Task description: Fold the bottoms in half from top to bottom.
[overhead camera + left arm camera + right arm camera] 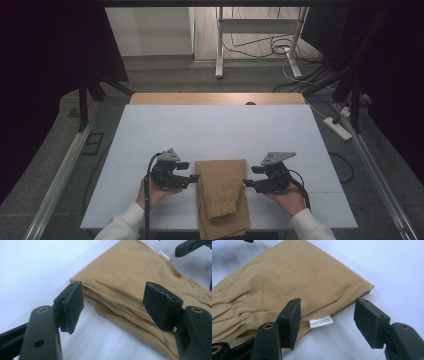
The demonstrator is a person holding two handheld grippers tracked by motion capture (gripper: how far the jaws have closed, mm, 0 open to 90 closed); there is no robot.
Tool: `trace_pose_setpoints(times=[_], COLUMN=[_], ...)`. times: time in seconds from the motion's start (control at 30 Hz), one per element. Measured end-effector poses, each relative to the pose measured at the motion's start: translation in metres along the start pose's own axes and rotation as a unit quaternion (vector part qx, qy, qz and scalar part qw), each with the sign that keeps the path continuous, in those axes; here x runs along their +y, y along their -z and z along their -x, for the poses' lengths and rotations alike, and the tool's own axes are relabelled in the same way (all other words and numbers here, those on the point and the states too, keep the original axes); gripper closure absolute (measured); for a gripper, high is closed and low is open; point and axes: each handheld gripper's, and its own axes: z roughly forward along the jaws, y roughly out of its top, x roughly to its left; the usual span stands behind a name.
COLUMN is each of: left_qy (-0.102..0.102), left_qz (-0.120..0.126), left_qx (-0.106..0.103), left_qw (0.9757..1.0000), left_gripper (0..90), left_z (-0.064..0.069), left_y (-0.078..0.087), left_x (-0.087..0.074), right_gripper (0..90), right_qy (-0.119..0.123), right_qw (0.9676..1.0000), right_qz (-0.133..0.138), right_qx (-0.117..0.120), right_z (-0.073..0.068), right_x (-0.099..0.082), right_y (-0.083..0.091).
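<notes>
Folded tan garment (221, 192) is lying on the white table (215, 130) between 2 grippers. Left gripper (192, 178) and right gripper (247, 183) are flanking its side edges, jaws standing apart, pads clear of the cloth.

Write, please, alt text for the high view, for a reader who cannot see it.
A folded tan garment lies near the front of a white table, between two hand-held black grippers. The left gripper and the right gripper point at its sides, jaws open and empty.
</notes>
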Motion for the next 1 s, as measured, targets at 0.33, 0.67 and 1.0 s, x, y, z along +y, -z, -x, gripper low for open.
trace_pose_setpoints(times=[0.33, 0.67, 1.0], left_qy=[0.019, 0.024, 0.025], left_qz=[0.007, -0.005, -0.025], left_qx=[0.005, 0.009, 0.016], left_qw=[0.9998, 0.9997, 0.9992], left_gripper=[30.9, 30.2, 30.2], left_z=[-0.013, -0.022, -0.032], left_y=[-0.008, -0.024, -0.038], left_x=[0.017, 0.031, 0.04], right_gripper=[37.3, 37.2, 36.8], right_qy=[-0.013, -0.025, -0.016], right_qw=[0.9999, 0.9997, 0.9992], right_qz=[0.0, -0.005, -0.031], right_qx=[-0.004, -0.008, -0.021], right_z=[0.014, 0.024, 0.029], right_x=[0.018, 0.028, 0.043], right_y=[-0.014, -0.027, -0.047])
